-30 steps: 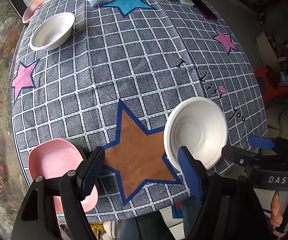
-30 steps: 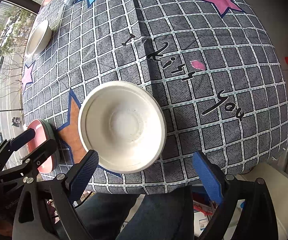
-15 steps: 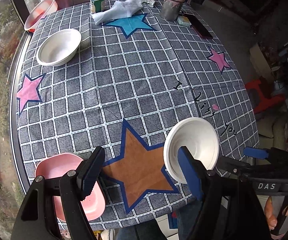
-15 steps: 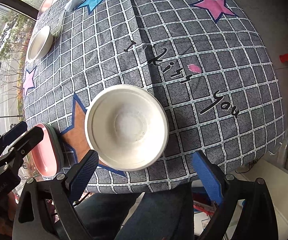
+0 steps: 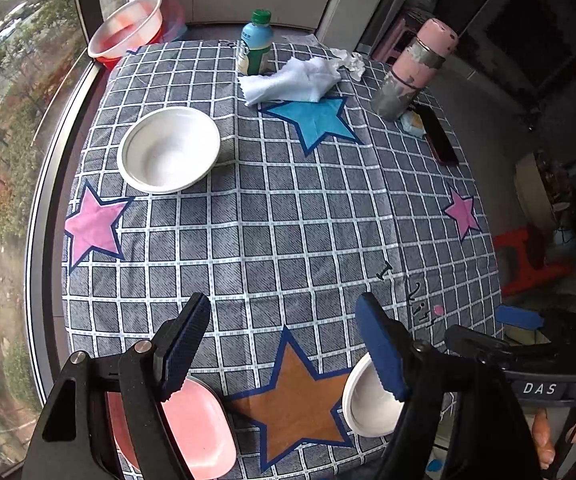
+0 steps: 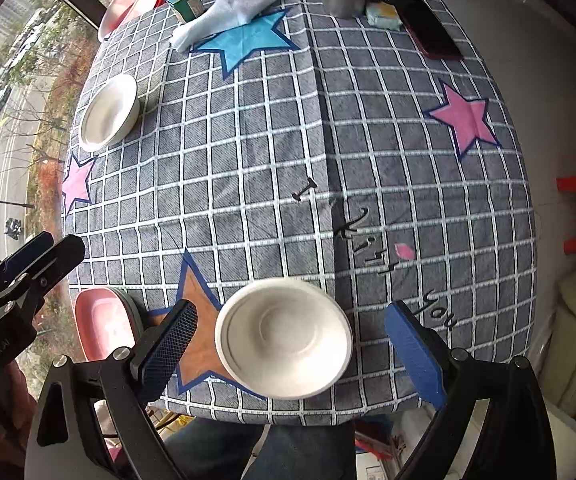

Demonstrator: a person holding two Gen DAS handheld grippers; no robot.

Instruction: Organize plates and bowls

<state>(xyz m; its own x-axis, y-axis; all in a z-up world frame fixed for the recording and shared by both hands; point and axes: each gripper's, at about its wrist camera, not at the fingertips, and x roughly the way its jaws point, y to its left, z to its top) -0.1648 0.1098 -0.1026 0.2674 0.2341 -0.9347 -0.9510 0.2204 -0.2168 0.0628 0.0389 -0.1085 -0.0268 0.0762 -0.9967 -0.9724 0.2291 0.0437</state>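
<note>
Grey checked tablecloth (image 5: 288,216) covering the table from edge to edge, printed with stars.

White bowl (image 5: 168,150) standing upright toward the far left corner, well apart from everything on the near side. Second white bowl (image 6: 284,330) upright at the near edge, beside the orange star. Pink plate (image 5: 192,428) at the near left corner, partly hidden behind the left tool. Pink basin (image 5: 126,30) on the sill beyond the far left corner; whether it belongs to the sorting cannot be told.

Clutter along the far edge: flask (image 5: 416,68), cloth (image 5: 296,80), bottle (image 5: 255,46), phone (image 5: 438,138).

Left gripper (image 5: 284,342) above the near edge, jaws wide, nothing between them. Right gripper (image 6: 290,350) pointing down over the near bowl, jaws wide and straddling it, pads clear of the rim.

Judged step: opening approach, nothing gripped, no stacking begun. Next move calls for lowering onto one rim, closing on the wall of the near bowl, then carrying it to nest in the far bowl. Risk judged: thin rim slipping from the pads.
</note>
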